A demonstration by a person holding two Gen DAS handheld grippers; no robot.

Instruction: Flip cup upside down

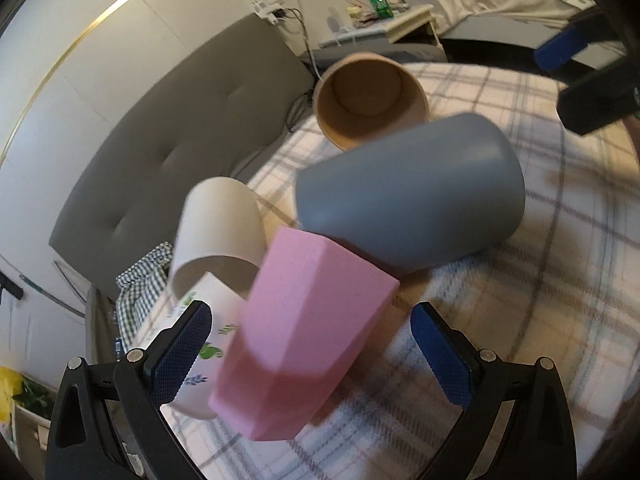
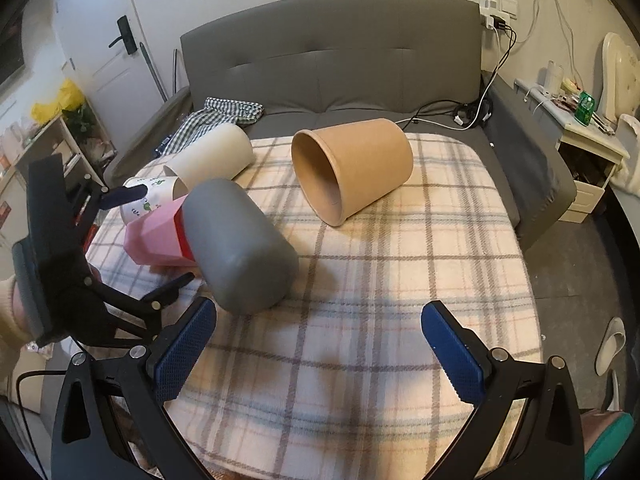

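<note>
Pink cup (image 1: 304,332) btwn open left gripper (image 1: 312,356) fingers, grey cup (image 1: 412,196) touching behind

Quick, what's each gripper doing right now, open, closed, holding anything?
Left gripper: open, jaws either side of the pink cup, not clamped.
Right gripper: open, holding nothing.

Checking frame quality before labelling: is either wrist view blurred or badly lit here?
Left wrist view: motion-smeared, the pink cup and grey cup have soft edges. Right wrist view: sharp, the brown paper cup is crisp, a soft shadow crosses the plaid blanket. Both show fisheye bending and dark corners.
</note>
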